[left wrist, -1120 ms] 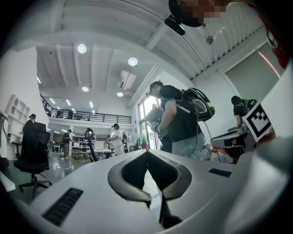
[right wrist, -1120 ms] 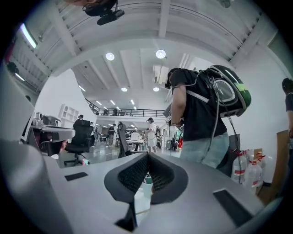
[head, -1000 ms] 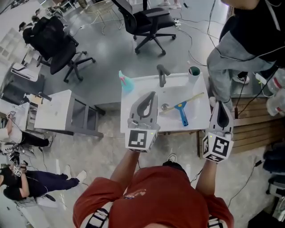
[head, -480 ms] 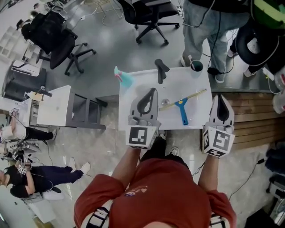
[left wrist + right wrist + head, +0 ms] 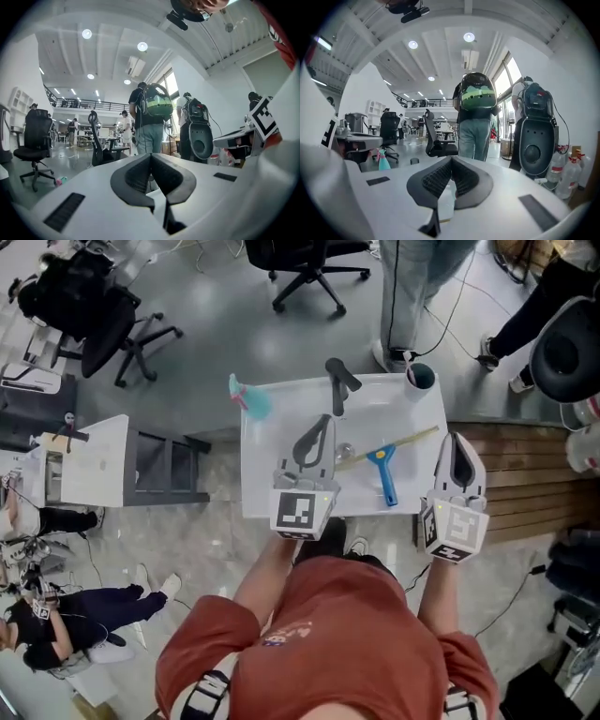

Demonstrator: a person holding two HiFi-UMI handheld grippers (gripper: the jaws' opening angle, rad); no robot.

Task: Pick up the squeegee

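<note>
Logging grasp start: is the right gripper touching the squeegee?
Apart. The head view shows the right gripper beyond the table edge, the squeegee lying on it; the right gripper view shows jaws shut on nothing.

- A white square desk [image 5: 267,460] stands where a glossy grey concrete floor [image 5: 216,334] gives way to pale marbled tiles [image 5: 197,540].
- There are two black swivel office chairs, one [image 5: 309,263] beyond the desk and another [image 5: 108,320] off to its left.
- A low white cabinet [image 5: 94,460] sits left of the desk, a gap between them.
- A brown slatted wooden platform [image 5: 530,479] lies just to the desk's right.
- Overhead is a white ceiling [image 5: 108,51] with round recessed lamps [image 5: 142,46], all lit.
- Tall windows [image 5: 169,86] bring daylight in beside a plain white wall [image 5: 197,89].
- A railed mezzanine balcony [image 5: 79,104] runs along the far end.
</note>
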